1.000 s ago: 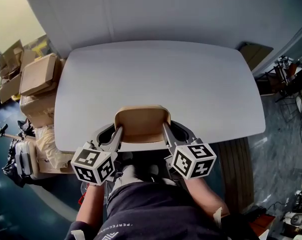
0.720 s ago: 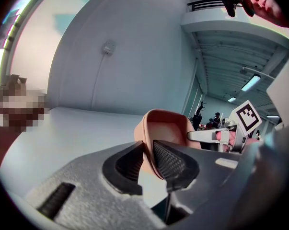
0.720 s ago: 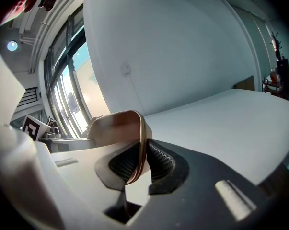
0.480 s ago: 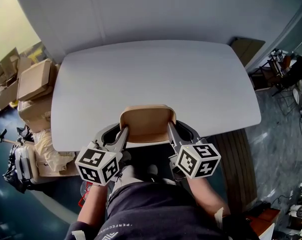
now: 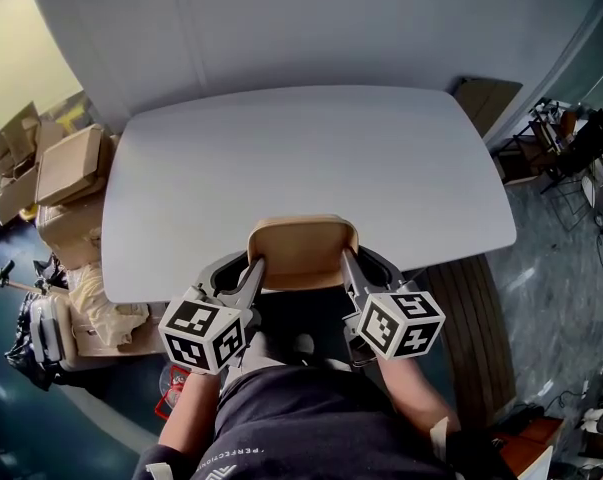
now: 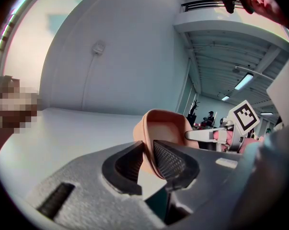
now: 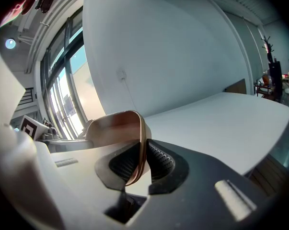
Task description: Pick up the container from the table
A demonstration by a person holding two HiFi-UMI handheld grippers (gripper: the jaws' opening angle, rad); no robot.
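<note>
A tan, open-topped container (image 5: 301, 246) sits at the near edge of the white table (image 5: 311, 153), between my two grippers. My left gripper (image 5: 253, 270) is shut on the container's left wall. The left gripper view shows the thin wall (image 6: 166, 127) pinched between the ribbed pads of that gripper (image 6: 148, 156). On the other side, my right gripper (image 5: 349, 265) is shut on the right wall. The right gripper view shows the container's rim (image 7: 116, 124) clamped in this gripper (image 7: 143, 161). Whether the base touches the table is hidden.
Cardboard boxes (image 5: 69, 163) are stacked on the floor left of the table, with bags (image 5: 43, 318) nearer me. A brown panel (image 5: 486, 98) leans by the wall at the far right. Chairs and gear (image 5: 576, 133) crowd the right side. The person's legs are below the grippers.
Both grippers, still clamped on the container, have carried it a little to the right along the table's near edge.
</note>
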